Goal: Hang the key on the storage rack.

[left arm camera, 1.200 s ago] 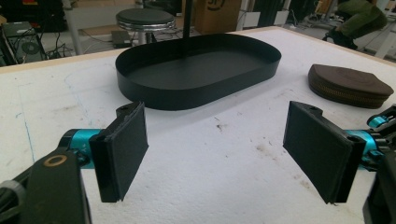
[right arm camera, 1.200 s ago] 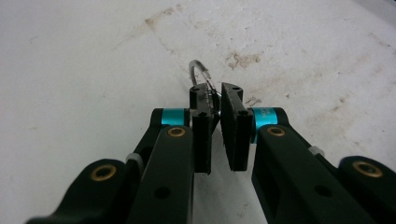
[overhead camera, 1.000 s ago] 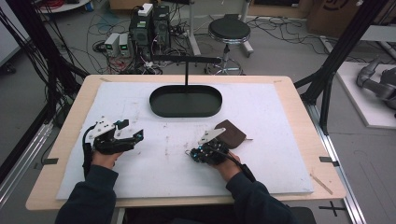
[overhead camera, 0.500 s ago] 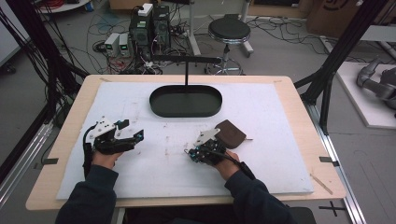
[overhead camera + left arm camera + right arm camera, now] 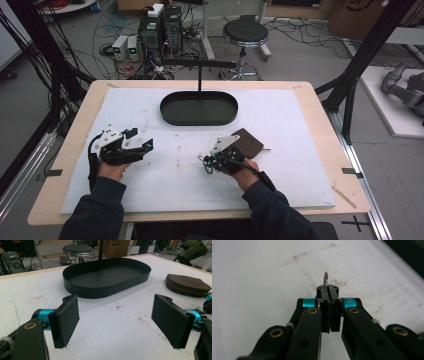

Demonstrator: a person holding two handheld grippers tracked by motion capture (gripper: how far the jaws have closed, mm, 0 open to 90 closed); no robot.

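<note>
Ring (image 5: 326,279), small and thin, sits pinched in my right gripper (image 5: 328,288), left of the brown pouch (image 5: 247,142). My left gripper (image 5: 115,320) gapes wide, holding nothing.

Left claw (image 5: 115,320) jaws wide apart, right claw (image 5: 329,290) jaws pressed together, both hands low

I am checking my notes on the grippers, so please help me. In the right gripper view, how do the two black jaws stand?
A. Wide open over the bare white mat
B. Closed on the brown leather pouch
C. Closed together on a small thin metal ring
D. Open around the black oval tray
C: the right gripper has its jaws pressed together, and a small thin metal ring sticks out past their tips over the white mat.
</note>
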